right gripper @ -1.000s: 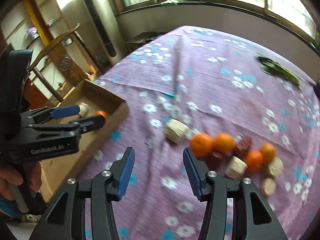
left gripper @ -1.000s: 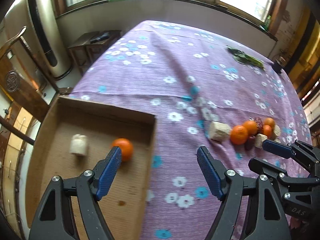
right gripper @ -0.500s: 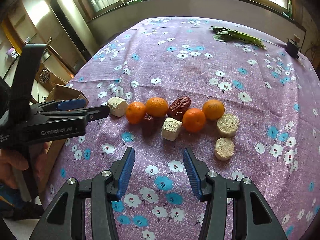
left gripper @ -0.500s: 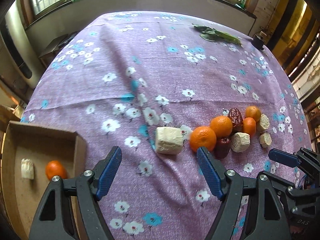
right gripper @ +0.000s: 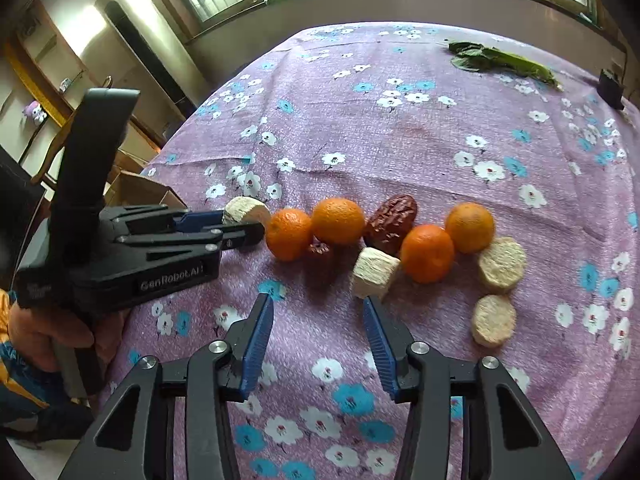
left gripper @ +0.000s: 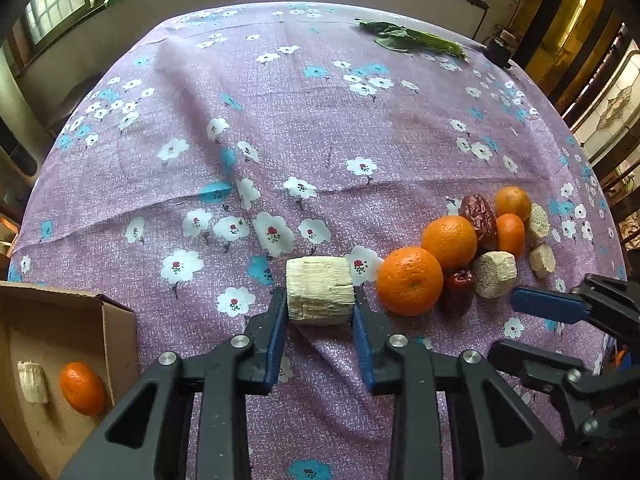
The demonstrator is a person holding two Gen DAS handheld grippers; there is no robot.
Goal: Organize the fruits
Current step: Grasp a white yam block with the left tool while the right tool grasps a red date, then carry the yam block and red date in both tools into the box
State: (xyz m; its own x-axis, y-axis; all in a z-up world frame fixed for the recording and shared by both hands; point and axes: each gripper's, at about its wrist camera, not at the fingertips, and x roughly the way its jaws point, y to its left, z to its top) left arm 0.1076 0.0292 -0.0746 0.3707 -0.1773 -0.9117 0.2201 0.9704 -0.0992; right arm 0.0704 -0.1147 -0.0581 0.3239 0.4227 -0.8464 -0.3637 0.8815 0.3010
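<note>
Cardboard box (left gripper: pixel 116 332) cut off by left and bottom edges of left wrist view; in right wrist view only a corner shows behind the left gripper (right gripper: pixel 256 226). Small red date (left gripper: pixel 458 286) partly hidden behind front orange (left gripper: pixel 408 280). Person's hand (right gripper: pixel 44 332) cut by left edge. Dark object (right gripper: pixel 610 88) at upper right too small to identify.

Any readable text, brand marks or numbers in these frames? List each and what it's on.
"GenRobot.AI": raised lettering on the side of the left tongs body, seen from the right wrist view.
A smaller mark at the rear of that body is too blurred to read.
Nothing else carries text.
</note>
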